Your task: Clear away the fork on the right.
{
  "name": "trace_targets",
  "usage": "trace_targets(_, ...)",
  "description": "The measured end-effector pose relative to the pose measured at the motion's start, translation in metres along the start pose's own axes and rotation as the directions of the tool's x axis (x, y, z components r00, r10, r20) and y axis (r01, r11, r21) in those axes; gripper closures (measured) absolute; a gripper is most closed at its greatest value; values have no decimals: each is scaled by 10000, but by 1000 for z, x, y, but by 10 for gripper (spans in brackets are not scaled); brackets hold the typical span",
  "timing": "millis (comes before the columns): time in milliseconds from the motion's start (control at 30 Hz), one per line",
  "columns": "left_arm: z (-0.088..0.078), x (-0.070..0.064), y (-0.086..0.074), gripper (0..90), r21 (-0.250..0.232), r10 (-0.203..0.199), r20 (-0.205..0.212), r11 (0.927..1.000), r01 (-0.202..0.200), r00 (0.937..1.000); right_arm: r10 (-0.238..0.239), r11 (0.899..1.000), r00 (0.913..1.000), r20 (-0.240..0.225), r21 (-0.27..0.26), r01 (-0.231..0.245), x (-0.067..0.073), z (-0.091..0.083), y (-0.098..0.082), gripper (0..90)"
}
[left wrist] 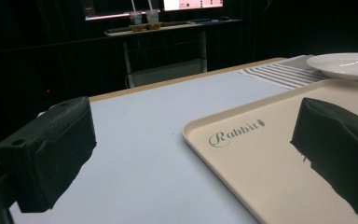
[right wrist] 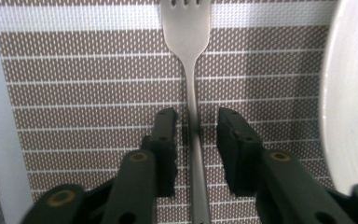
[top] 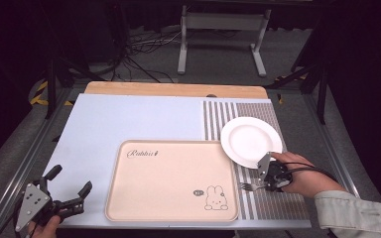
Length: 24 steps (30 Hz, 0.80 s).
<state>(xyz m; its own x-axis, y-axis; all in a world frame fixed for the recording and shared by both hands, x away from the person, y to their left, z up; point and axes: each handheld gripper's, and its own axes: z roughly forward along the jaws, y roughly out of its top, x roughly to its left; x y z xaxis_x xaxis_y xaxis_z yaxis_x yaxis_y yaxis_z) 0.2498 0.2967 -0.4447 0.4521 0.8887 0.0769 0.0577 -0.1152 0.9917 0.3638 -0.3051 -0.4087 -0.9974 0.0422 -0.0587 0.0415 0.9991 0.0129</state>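
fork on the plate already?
No. In the right gripper view the fork lies flat on the striped mat, beside the plate, its handle between the right hand-held gripper jaws.

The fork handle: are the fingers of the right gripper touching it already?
Apart. In the right gripper view, the fork handle lies between the right gripper fingers, with a thin strip of placemat visible on each side.

The high view is looking forward and down over the whole table [top: 129, 119]. The left gripper view is sitting low, facing level across the tray [left wrist: 261, 163] toward the plate [left wrist: 347, 65]. The right gripper view is hovering close above the striped placemat [right wrist: 74, 93], facing down.
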Motion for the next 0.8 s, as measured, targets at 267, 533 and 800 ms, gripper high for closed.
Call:
trace_targets(267,0,0,0,3,7,-7,12,10000,7,10000,-508,9981,9986,-127,334,512,-2,4,3,843)
trace_targets(533,0,0,0,3,-12,-63,37,10000,63,10000,-777,9962,9968,-186,374,783,-2,4,4,849)
trace_targets(800,-1,0,0,3,-7,-82,40,10000,82,10000,-831,9960,9964,-189,304,836,-2,5,3,851)
